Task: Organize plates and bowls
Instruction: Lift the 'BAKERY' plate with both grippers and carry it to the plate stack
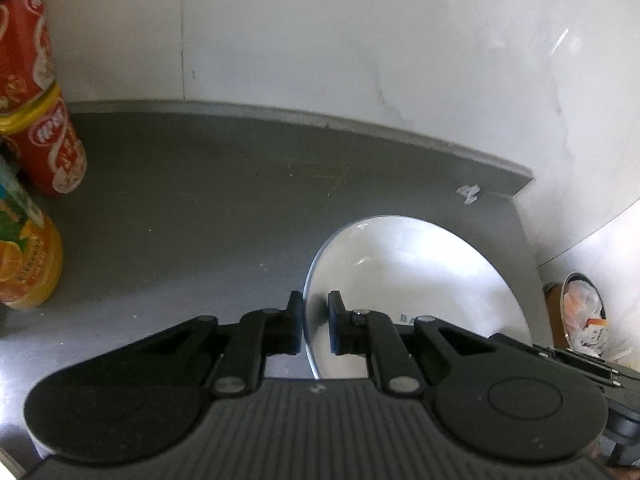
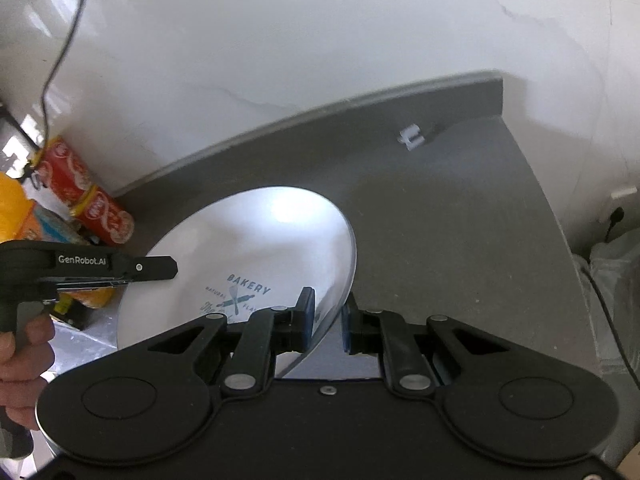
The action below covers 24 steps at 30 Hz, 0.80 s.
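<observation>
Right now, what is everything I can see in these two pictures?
plate: one, white with a blue BAKERY print, over the grey counter, its rim between the fingers of both grippers
counter: one, grey, along a white wall
cans: two, red, stacked at the counter's left end
bottle: one, orange with a colourful label, in front of the cans
scrap: one, small and white, near the counter's far corner
cable: one, thin and dark, hanging down the wall at left
bin: one, holding rubbish, beyond the counter's right edge
left gripper: black, around the plate's left rim
right gripper: black, around the plate's right rim
hand: one, holding the left gripper's handle
</observation>
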Tool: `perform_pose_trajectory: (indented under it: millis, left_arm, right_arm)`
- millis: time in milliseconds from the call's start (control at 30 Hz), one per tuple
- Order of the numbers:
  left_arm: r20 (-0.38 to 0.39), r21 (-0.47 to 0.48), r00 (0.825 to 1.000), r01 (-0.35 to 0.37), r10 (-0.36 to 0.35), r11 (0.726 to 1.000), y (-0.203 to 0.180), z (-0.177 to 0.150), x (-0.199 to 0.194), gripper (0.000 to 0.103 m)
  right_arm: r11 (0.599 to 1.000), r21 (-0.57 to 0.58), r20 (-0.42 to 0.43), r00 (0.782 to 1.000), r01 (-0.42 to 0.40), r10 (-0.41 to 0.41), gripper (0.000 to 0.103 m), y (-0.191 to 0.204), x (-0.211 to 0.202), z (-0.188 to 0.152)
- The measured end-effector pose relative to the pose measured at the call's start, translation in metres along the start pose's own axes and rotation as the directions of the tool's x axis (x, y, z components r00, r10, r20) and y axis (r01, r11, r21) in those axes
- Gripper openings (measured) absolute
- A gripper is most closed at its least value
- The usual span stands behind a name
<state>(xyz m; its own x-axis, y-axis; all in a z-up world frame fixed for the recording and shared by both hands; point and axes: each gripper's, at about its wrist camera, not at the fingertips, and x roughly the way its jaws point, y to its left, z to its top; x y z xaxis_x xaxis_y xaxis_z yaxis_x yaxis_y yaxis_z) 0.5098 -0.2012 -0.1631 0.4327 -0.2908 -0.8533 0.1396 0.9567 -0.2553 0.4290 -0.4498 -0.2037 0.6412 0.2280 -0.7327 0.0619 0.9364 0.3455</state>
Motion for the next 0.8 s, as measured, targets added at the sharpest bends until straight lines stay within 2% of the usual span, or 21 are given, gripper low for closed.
perform_pose_trajectory:
  millis: [200,433,633,800]
  left_arm:
    - [0.050,-0.021,0.998,0.036,-0.035,0.999,0.007,-0.001,-0.037,0.011]
    - [0.089,-0.046,0.995,0.041,-0.037,0.998,0.022,0.002,-0.078,0.011]
    - [0.133,-0.016,0.991,0.039,-0.036,0.999,0.038,-0.004,-0.111,0.011]
    - [0.146,-0.025,0.987,0.066,-0.061,0.998,0.057,-0.006,-0.133,0.011]
  right_arm:
    - [0.999,-0.038,0.054,0.998,-0.005,0.007,0.014,0.022,-0.031,0.006]
    - [0.996,-0.087,0.092,0.996,-0.009,0.017,0.014,0.053,-0.057,0.003]
    - [0.994,-0.105,0.122,0.992,-0.013,0.026,0.014,0.086,-0.075,-0.006]
    - [0.994,-0.111,0.153,0.988,-0.013,0.029,0.014,0.117,-0.088,-0.020]
